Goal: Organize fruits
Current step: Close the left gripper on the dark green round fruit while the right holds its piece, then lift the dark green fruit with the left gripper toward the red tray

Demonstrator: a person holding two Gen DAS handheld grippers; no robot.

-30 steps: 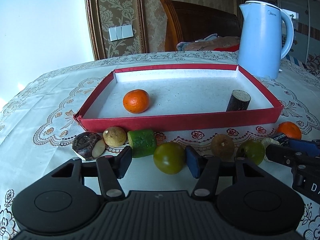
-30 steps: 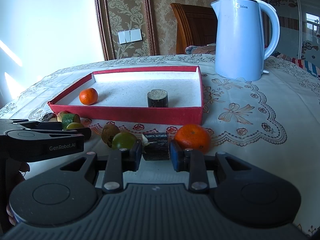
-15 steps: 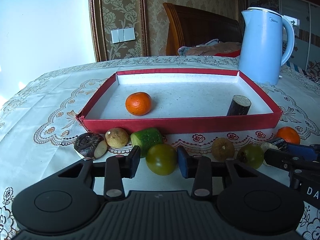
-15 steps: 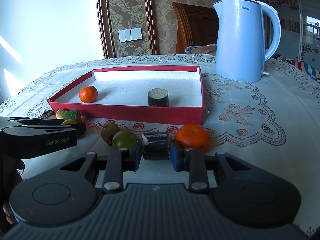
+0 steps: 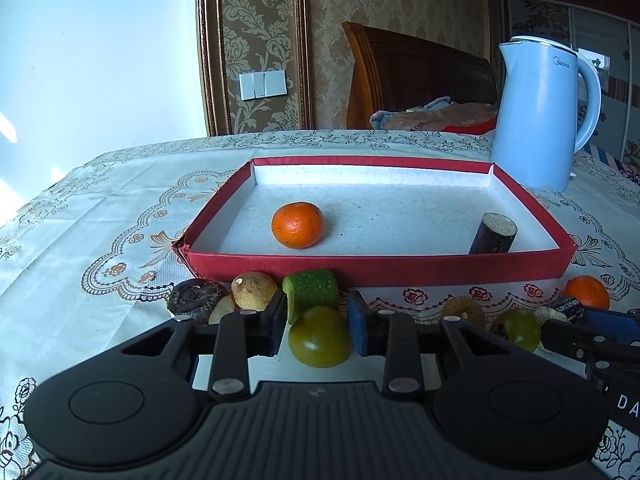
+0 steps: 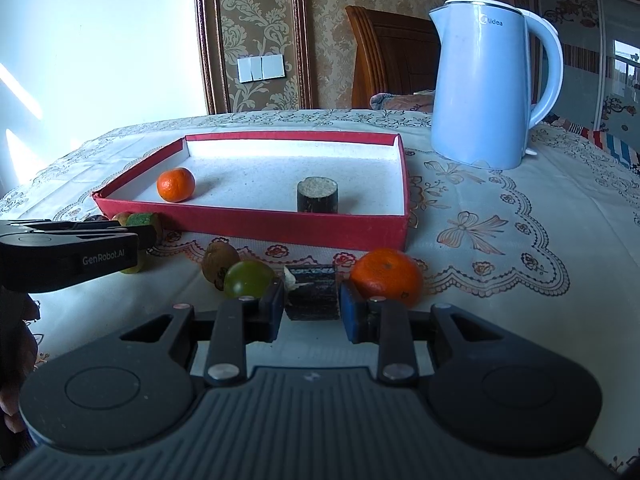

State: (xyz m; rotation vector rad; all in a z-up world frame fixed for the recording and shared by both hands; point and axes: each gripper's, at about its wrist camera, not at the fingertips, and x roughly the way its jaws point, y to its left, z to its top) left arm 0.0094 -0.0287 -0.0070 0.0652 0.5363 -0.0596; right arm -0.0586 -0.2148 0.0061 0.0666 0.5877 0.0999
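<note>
Closing in since a second ago, the left gripper (image 5: 318, 330) now brackets the green tomato (image 5: 320, 336) just before the red tray (image 5: 376, 270), fingers apart; the right gripper (image 6: 312, 314) waits, fingers apart around the dark chunk (image 6: 313, 291).

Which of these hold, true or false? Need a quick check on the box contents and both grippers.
1. Two oranges lie in the red box. False: one orange and a dark log piece.
2. The left gripper straddles a green tomato. True.
3. The right gripper straddles the loose orange. False: a dark block sits between its fingers.
4. The kettle stands outside the box. True.
</note>
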